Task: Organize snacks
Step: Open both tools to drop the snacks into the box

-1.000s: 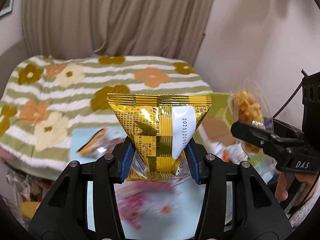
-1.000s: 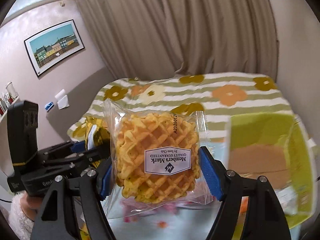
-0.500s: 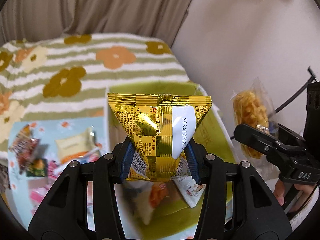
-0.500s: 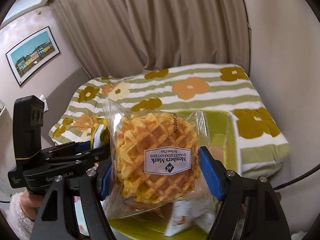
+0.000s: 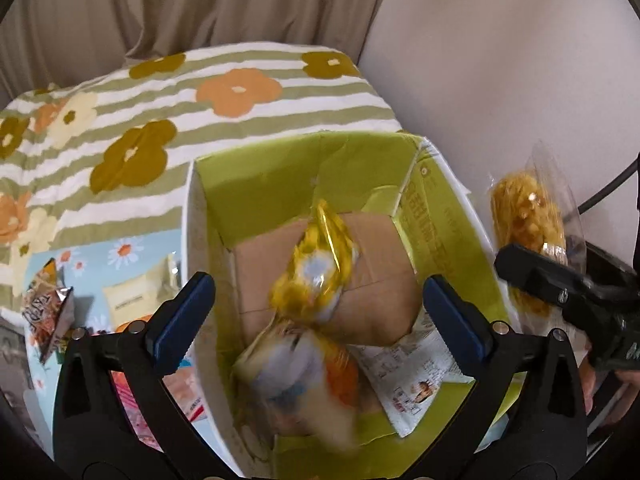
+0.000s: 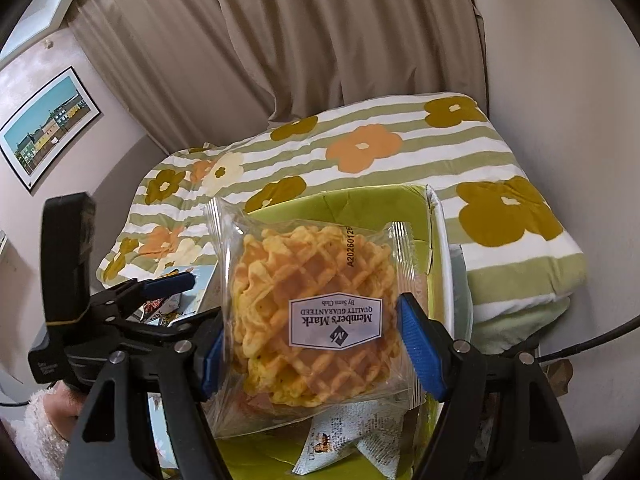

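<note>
The left gripper [image 5: 318,312] is standing wide at the bottom of the left wrist view; its jaws have just been opening, and its 2 blue pads [image 5: 184,316] are touching nothing. Between and beyond them, at the centre of the frame, the gold snack packet [image 5: 318,268] is showing blurred inside the green cardboard box [image 5: 436,216], apart from both pads; whether it is resting on the brown box floor cannot be told. Below it another blurred packet [image 5: 296,376] is lying in the box, with a white printed sachet [image 5: 408,376] at lower right.

The right gripper [image 6: 312,344] is gripping the clear-wrapped waffle [image 6: 316,312] at a middling width, 1 blue pad pressing on each side of the wrapper, in the lower centre of the right wrist view, over the green box.

Left of the box, at the left edge of the left wrist view, more snack packets [image 5: 48,312] are lying on a blue floral cloth [image 5: 124,248]. A striped flowered blanket [image 6: 400,148] is filling the upper middle.
</note>
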A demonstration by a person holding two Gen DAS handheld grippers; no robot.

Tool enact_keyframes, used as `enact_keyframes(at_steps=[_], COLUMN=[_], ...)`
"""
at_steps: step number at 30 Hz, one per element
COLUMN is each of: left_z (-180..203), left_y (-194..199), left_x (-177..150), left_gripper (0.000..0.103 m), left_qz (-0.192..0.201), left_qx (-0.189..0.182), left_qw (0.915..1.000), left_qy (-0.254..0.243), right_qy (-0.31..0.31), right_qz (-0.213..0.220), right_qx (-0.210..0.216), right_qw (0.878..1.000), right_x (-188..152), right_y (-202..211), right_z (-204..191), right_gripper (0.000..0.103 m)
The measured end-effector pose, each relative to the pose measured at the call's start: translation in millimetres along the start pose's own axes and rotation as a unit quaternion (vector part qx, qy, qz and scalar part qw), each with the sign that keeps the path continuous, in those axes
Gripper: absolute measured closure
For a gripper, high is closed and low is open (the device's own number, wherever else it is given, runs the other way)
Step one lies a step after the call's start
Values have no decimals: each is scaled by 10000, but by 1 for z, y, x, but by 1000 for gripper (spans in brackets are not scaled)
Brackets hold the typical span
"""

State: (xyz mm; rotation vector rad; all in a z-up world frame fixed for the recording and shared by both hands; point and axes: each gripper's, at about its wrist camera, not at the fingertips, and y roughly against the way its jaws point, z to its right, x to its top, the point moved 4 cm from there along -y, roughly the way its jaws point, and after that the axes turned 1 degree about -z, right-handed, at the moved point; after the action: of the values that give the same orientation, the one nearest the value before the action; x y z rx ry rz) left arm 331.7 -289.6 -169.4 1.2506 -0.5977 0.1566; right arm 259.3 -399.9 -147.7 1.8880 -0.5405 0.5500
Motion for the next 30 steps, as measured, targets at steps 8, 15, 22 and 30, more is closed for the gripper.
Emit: enact_keyframes(at_steps=[8, 15, 22, 30], left_z=[-16, -26, -42, -48], left_y=[13, 30, 48, 65], left_x=[-23, -33, -41, -63], left_gripper=[1, 1, 1, 1], left_qz=[-38, 88, 214, 270], left_qx=[79, 152, 163, 267], left_qw=[9999, 9998, 9989, 9972], left_qy=[78, 130, 394, 637], right_qy=[127, 226, 148, 286], right_qz=[-305, -248, -76, -184], right_qx=[-140, -300, -240, -155], right_qw=[9994, 9990, 9996, 9993], right_x=[-7, -9, -13, -15], right_y=[-22, -40, -30, -19], right_z=[-5, -6, -6, -11], right_gripper=[32, 10, 3, 3])
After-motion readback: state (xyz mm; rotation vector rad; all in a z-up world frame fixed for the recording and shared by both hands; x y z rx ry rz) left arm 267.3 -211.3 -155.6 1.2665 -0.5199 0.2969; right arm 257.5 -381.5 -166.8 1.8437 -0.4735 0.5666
